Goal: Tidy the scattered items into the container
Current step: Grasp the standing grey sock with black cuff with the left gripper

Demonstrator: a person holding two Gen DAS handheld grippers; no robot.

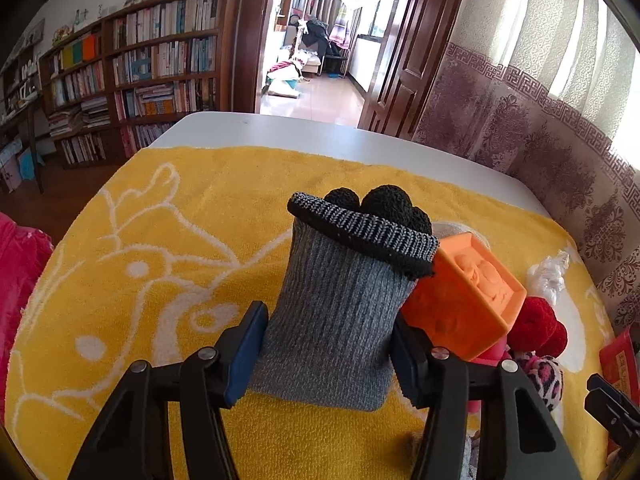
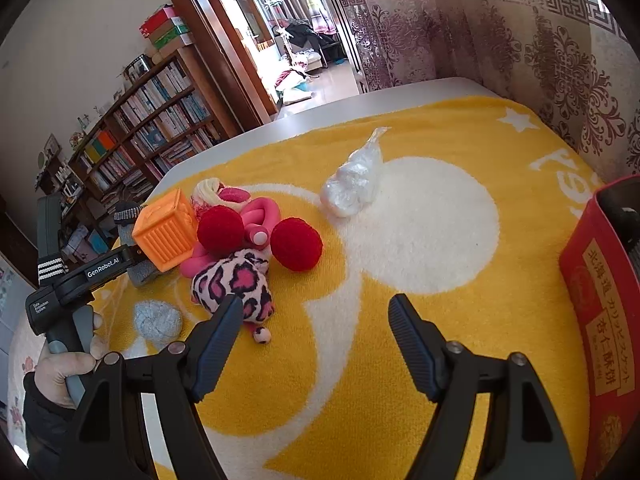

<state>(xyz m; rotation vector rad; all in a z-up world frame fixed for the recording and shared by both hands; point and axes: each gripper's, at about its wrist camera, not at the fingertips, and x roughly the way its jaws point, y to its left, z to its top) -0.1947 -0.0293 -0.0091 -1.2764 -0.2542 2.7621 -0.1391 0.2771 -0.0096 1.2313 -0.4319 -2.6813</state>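
A grey knit sock (image 1: 336, 320) with a black cuff stands upright on the yellow towel (image 1: 160, 280), with black woolly balls (image 1: 384, 204) showing at its top. My left gripper (image 1: 328, 316) is shut on it, a blue pad pressing each side. An orange cube (image 1: 468, 300) leans against the sock's right side. In the right wrist view my right gripper (image 2: 316, 320) hangs open over bare towel with nothing between its fingers. The red box (image 2: 592, 280) stands at the right edge.
Beside the orange cube (image 2: 166, 236) lie two red pom-poms (image 2: 220, 228), a pink tube (image 2: 256, 216), a pink leopard-print piece (image 2: 236, 288), a grey ball (image 2: 157, 322) and a clear plastic bag (image 2: 356, 184). A hand (image 2: 64, 364) holds the left gripper's handle. Curtains hang behind the table.
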